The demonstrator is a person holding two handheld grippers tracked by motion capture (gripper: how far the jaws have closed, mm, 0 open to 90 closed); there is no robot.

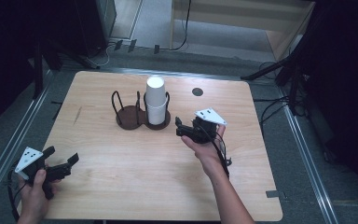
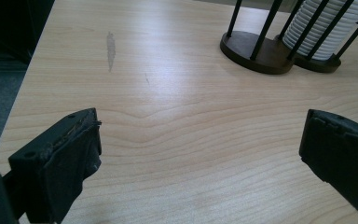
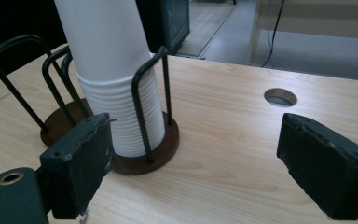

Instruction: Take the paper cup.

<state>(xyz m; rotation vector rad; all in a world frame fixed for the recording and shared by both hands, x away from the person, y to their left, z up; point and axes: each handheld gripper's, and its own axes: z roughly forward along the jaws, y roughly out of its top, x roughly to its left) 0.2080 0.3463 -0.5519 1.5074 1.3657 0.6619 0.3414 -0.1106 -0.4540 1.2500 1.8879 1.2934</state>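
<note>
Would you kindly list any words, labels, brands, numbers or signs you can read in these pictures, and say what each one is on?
None: no readable text appears.
The stack of white paper cups is plain, with no print.
The dark wire cup holder bears no label.
The wooden table carries only a grey smudge and a round cable hole, no writing.
The grey plates on the left gripper and right gripper show only small holes.

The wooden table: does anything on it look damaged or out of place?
Mostly tidy. The light wooden table has a grey scuff mark near its left edge. The stack of white paper cups stands upright in the dark two-ring wire holder.
</note>
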